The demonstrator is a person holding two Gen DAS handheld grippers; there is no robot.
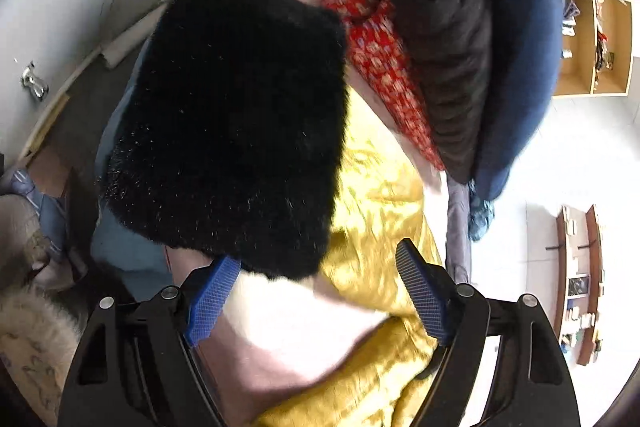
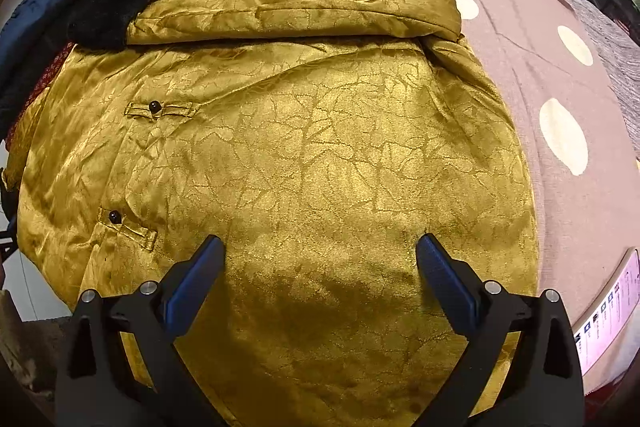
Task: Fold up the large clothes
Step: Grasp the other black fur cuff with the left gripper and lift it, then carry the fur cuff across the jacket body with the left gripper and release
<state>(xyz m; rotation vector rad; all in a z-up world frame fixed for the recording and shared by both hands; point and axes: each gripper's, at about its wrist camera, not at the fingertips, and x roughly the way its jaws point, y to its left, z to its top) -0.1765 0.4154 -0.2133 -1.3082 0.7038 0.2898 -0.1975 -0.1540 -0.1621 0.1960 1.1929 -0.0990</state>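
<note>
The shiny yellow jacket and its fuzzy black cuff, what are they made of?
The shiny gold-yellow padded jacket looks like satin brocade: glossy, with a woven crackle pattern. The fuzzy black cuff looks like fur, probably fake: deep, soft, matte pile.

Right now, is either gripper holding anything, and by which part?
Nothing is held. The left gripper is open beside the black fur cuff; the right gripper is open above the gold jacket.
</note>
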